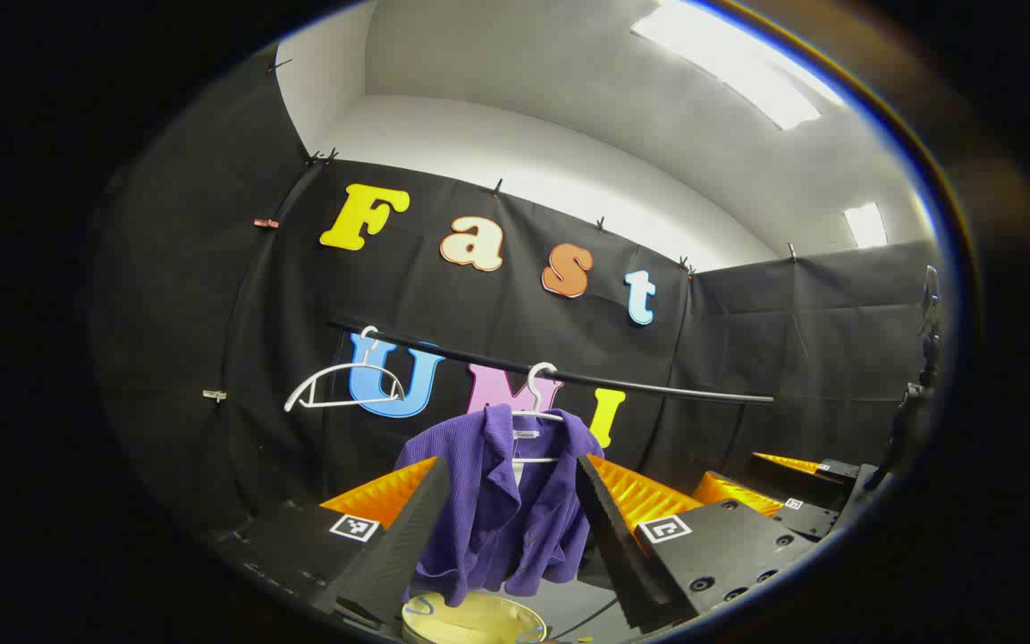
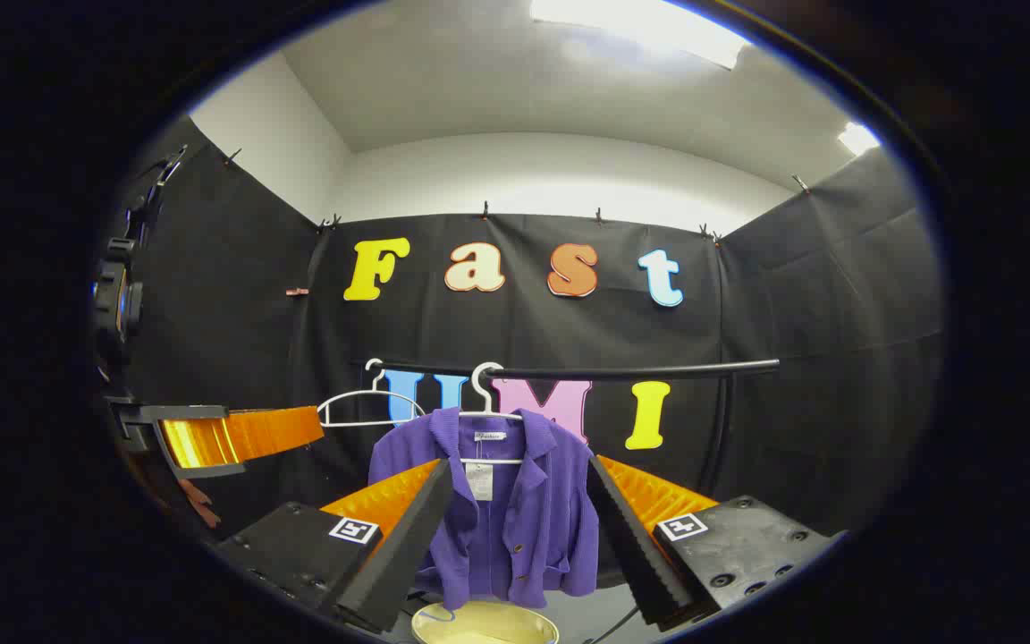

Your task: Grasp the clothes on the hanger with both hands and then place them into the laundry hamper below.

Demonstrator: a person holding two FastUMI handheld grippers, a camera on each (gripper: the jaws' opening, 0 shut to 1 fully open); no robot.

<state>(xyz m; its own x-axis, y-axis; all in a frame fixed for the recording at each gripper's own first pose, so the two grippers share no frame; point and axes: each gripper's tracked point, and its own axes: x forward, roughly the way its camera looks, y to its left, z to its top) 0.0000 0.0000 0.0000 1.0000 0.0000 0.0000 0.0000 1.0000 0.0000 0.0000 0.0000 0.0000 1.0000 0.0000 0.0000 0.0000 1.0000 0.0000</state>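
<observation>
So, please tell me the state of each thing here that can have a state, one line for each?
Purple shirt: hanging on its white hanger, not yet grasped.
Second hanger: on the rail, bare.
Laundry hamper: below the shirt, contents not visible.
Left gripper: open, fingers apart from the shirt.
Right gripper: open, fingers apart from the shirt.

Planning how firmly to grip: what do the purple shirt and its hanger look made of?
Purple ribbed shirt: soft knit or corduroy-like fabric, matte, judging by fine vertical ribs and limp folds. Thin white hanger: smooth, probably plastic or coated wire; too small to tell which.
</observation>
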